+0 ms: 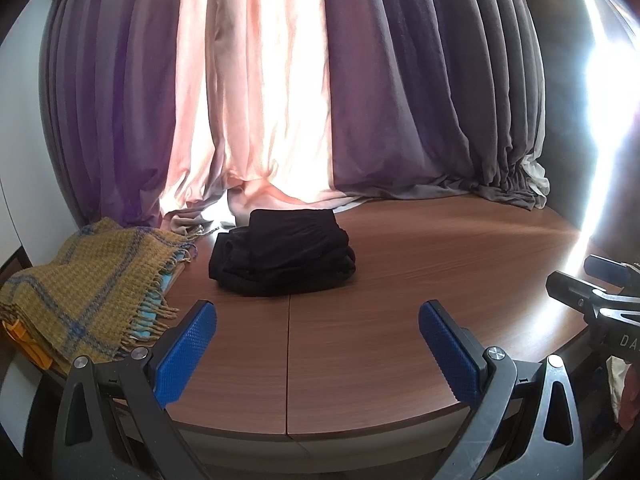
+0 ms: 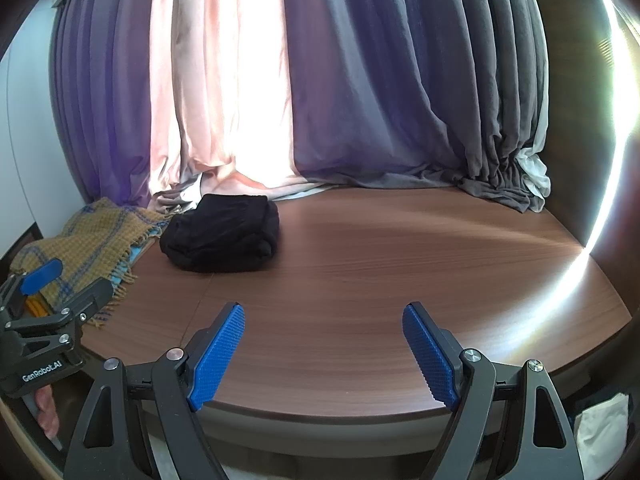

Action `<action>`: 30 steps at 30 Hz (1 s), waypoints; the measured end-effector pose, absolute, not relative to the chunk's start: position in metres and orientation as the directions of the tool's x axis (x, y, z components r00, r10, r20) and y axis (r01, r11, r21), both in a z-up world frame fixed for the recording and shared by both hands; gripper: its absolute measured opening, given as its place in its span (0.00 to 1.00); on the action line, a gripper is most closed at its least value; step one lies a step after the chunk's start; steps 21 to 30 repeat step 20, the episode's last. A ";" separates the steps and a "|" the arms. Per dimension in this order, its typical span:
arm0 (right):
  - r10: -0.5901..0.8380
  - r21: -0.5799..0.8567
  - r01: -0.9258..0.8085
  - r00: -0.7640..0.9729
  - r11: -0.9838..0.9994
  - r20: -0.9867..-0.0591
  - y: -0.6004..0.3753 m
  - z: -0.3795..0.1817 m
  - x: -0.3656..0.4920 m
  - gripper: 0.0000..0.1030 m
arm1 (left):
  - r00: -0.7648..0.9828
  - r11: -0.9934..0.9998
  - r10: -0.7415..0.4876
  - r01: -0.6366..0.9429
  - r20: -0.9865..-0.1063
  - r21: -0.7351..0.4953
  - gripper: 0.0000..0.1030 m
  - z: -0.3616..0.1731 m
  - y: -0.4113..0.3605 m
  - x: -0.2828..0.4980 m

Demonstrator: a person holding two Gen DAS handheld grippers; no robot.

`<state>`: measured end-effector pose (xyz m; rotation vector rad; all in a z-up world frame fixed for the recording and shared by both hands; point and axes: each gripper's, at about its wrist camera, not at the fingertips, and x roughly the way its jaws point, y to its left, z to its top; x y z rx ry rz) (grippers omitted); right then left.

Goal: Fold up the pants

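Note:
The black pants [image 1: 282,256] lie folded into a compact bundle on the brown wooden table [image 1: 420,264], toward its back left, close to the curtains. The right wrist view shows the same bundle of pants [image 2: 222,238] at the left of the table [image 2: 380,260]. My left gripper [image 1: 318,322] hovers over the table's near edge, open, nothing between its blue pads, well short of the pants. My right gripper [image 2: 324,324] is also open and empty over the near edge, right of the left one. Each gripper appears at the side of the other's view.
A folded yellow and blue woven scarf [image 1: 84,292] with fringes lies on the table's left end, over something orange. Purple, pink and grey curtains [image 1: 360,100] hang down onto the table's back edge. Bright glare falls along the right side.

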<state>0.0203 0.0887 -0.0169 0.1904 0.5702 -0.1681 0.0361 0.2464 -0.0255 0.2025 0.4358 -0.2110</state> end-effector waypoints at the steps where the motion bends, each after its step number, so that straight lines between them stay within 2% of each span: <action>1: -0.105 0.131 0.210 0.829 0.969 -0.550 0.089 -0.017 0.020 0.80 | 0.885 0.958 -0.158 0.244 -0.437 0.148 1.00 -0.026 0.247 0.036; 30: -0.104 0.131 0.208 0.829 0.969 -0.550 0.088 -0.017 0.020 0.80 | 0.888 0.960 -0.158 0.240 -0.431 0.143 1.00 -0.024 0.246 0.035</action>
